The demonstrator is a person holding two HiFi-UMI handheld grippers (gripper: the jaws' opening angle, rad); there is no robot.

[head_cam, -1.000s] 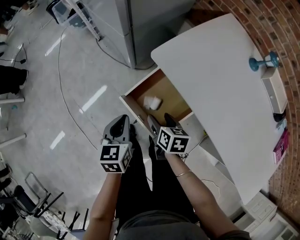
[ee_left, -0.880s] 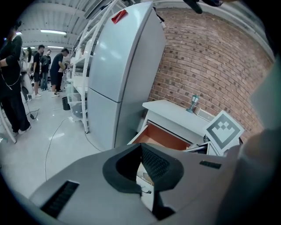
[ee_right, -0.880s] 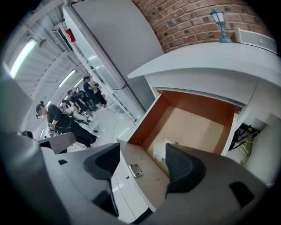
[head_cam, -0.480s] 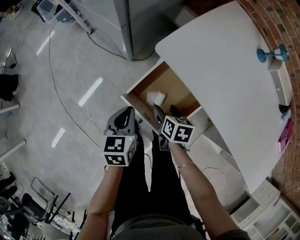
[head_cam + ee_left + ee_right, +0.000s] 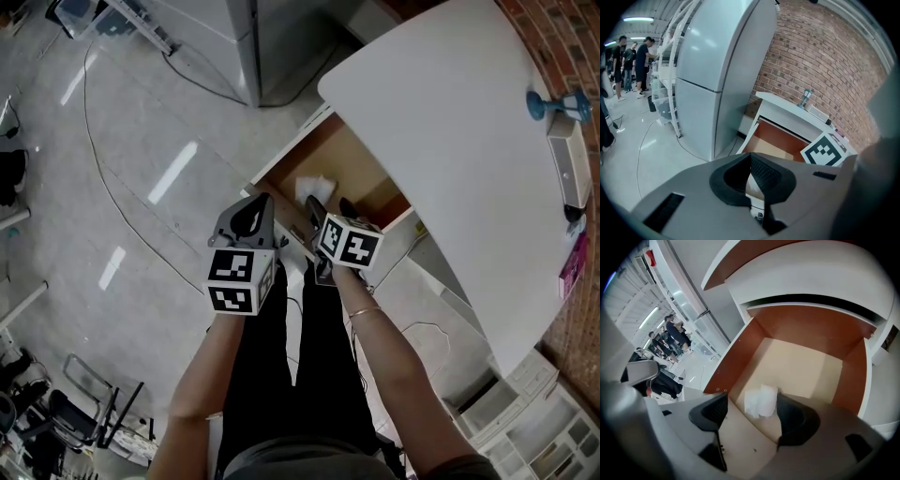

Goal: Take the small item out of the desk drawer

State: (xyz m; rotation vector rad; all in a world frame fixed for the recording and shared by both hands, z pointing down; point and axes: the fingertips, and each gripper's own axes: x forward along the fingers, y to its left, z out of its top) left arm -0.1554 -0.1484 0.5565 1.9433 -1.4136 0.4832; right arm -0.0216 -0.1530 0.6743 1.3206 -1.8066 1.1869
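The desk drawer [image 5: 349, 161] stands pulled out under the white desk top [image 5: 450, 122], its wooden inside showing. A small white crumpled item [image 5: 313, 187] lies on the drawer floor [image 5: 801, 366] near the front. My right gripper [image 5: 330, 208] hangs over the drawer's front edge, open. In the right gripper view the item [image 5: 761, 401] shows between the pads [image 5: 712, 411], a little beyond them and untouched. My left gripper [image 5: 255, 214] is outside the drawer's front left corner; its jaws [image 5: 750, 157] meet at the tips with nothing held.
A tall grey cabinet [image 5: 272, 37] stands left of the desk, with a cable [image 5: 103, 178] trailing over the floor. On the desk top are a blue stand [image 5: 544, 103] and a white box [image 5: 570, 159] by the brick wall. People [image 5: 633, 56] stand far off.
Both grippers have moved forward toward the drawer. The right gripper now reaches over the drawer's front edge, closer to the white item. The item has not moved.
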